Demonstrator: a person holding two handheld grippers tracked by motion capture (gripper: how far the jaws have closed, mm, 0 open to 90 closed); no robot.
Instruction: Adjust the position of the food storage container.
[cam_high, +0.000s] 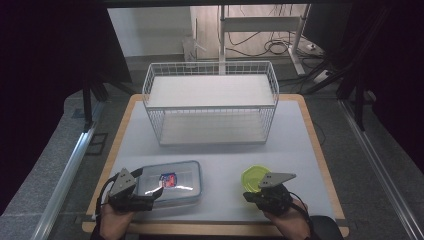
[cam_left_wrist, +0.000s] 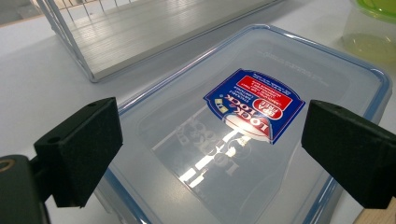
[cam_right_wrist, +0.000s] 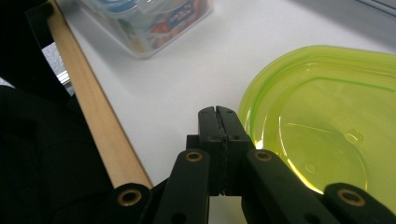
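Two containers sat on the white table (cam_high: 300, 145), both near its front wooden edge. The clear rectangular box (cam_high: 172, 182), of glossy plastic with rounded corners and a blue-rimmed lid bearing a red-and-blue label, lay at the front left. The left gripper (cam_high: 150, 196) was at its near left corner with jaws spread wide (released, gripping nothing); in the left gripper view the two black foam-faced pads (cam_left_wrist: 86, 149) stood to either side over the lid (cam_left_wrist: 243, 121), not pressing it. The green container (cam_high: 254, 177), translucent with a smooth lime lid, stood at the front right. The right gripper (cam_high: 248, 196) was just beside its near edge, jaws clenched together on nothing; in the right gripper view the closed tips (cam_right_wrist: 218, 122) sat just beside the green lid's rim (cam_right_wrist: 261, 93), and whether they touched it could not be told.

Behind them stood one white wire rack (cam_high: 210, 102) with two flat shelves, well apart from both containers. Bare tabletop lay between the box and the green container, and between both and the rack.
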